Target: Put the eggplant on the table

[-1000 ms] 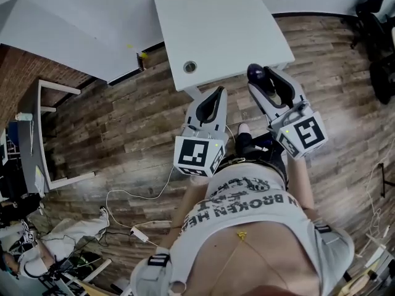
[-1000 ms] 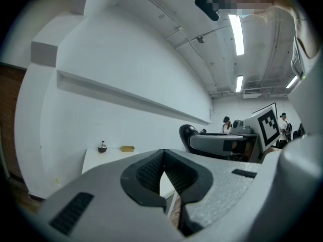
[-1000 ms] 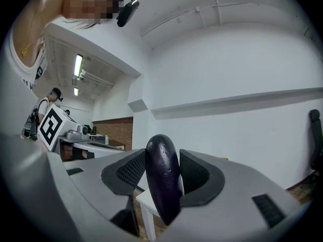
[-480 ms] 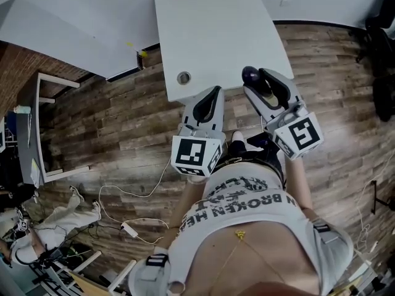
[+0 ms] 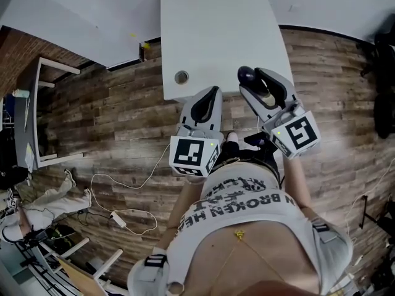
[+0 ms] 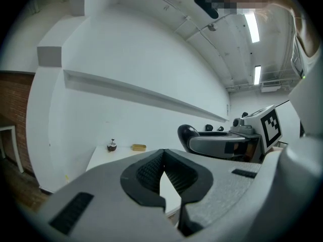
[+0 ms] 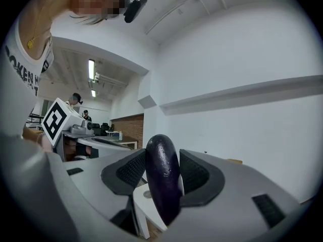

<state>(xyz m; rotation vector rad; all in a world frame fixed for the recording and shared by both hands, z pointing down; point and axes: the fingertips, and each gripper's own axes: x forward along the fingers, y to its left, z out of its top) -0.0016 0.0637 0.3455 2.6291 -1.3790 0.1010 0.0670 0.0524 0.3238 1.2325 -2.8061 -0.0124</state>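
The eggplant (image 7: 162, 178) is gripped in the right tongs (image 5: 255, 79). It has been carried closer and is now held by the near edge of the worktop (image 5: 216, 29). The left tongs (image 5: 213, 94) are kept closed and empty. Setting it down seems close.

Item: eggplant (image 7: 162, 178), dark purple, glossy, elongated, with a rounded end. It is being held upright, slightly tilted, between the two pads (image 7: 130, 171) of the right gripper (image 5: 255, 79), with the rounded end being shown above the jaws. In the head view it is being held at the near edge of the counter (image 5: 216, 36).

Item: counter, white, rectangular, being seen with a round grommet (image 5: 181, 77) near its near left corner.
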